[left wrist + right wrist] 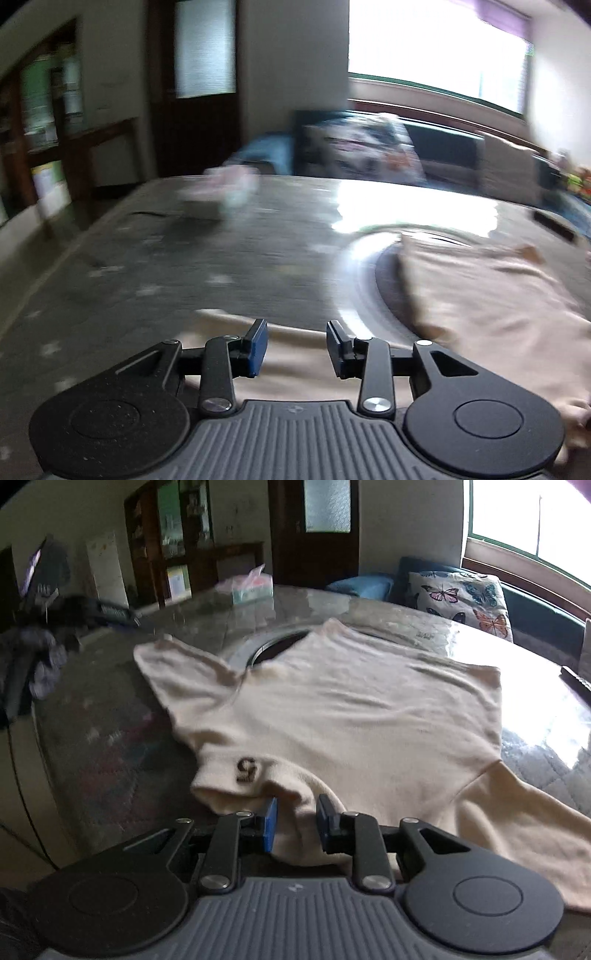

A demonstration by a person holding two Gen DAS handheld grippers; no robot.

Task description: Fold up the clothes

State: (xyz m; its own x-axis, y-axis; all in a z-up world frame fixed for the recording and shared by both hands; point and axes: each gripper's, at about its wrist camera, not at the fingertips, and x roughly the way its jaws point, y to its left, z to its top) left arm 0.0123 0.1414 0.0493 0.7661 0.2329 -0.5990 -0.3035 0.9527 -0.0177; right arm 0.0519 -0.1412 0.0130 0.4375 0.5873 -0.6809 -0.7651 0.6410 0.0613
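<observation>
The shirt (354,720) is soft cream knit cloth, lightly wrinkled, lying spread on a glossy, mottled grey table (110,768) with a round metal-rimmed opening (258,648) just beyond it; a dark figure "5" (246,770) marks the sleeve cuff ahead and left of the right fingers. The right gripper (294,821) stands partly open with a fold of the sleeve lying between its blue pads (270,823), though pad contact cannot be confirmed. The left gripper (297,349) stands partly open and holds nothing, the shirt's edge lying under and beyond its fingers.
</observation>
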